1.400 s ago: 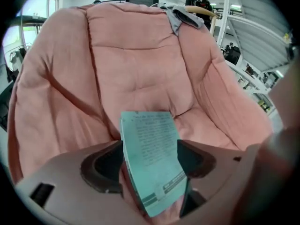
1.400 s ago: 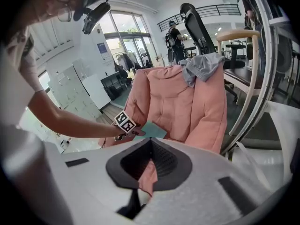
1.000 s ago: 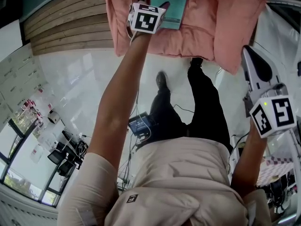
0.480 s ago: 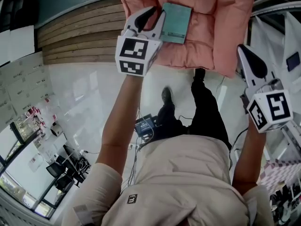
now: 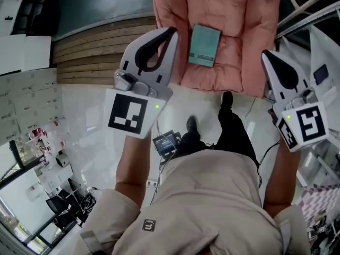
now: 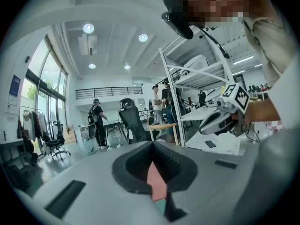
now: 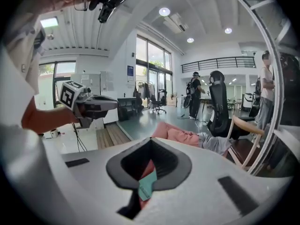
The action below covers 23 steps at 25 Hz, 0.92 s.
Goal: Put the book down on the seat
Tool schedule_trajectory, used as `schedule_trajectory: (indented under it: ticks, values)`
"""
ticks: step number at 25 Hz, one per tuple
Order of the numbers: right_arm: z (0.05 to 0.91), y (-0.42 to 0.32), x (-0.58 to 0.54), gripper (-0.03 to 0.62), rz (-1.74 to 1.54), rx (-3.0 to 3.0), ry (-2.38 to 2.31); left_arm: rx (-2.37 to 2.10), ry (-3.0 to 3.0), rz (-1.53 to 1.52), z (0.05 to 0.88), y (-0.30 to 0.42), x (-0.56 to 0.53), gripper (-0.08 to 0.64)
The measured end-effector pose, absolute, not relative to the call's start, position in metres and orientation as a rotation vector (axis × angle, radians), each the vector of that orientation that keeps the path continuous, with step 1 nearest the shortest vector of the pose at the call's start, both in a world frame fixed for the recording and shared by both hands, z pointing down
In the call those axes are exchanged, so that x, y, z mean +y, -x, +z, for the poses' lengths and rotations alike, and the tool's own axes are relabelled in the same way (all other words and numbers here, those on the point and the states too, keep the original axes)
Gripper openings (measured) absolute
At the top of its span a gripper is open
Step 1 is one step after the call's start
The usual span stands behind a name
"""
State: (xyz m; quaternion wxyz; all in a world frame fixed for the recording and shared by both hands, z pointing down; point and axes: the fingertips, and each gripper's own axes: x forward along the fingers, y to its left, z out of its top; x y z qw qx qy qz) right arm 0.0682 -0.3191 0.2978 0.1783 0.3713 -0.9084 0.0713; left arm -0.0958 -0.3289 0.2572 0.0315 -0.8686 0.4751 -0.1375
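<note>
A glossy white floor [image 5: 85, 110] and wooden planks [image 5: 90, 52] are seen below, within an open office. The book [image 5: 204, 45] is laid flat on the pink seat [image 5: 234, 20], touched by nothing. The left gripper [image 5: 171, 32] has just been closed and is pressed together, empty. The right gripper [image 5: 265, 54] is likewise pressed together. Compared with a second ago, the book is released and both grippers are raised clear of the seat.

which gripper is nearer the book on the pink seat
Left. The left gripper is just left of the book; the right gripper is farther off to its right.
</note>
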Motion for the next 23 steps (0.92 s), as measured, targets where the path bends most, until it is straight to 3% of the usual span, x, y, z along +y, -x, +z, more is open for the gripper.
schedule_trajectory:
  ticks: [23]
  values:
    - [0.184,-0.039,-0.191,-0.011,-0.025,-2.645,-1.07,1.399,2.552,-0.333,0.14,0.146,-0.154,0.009]
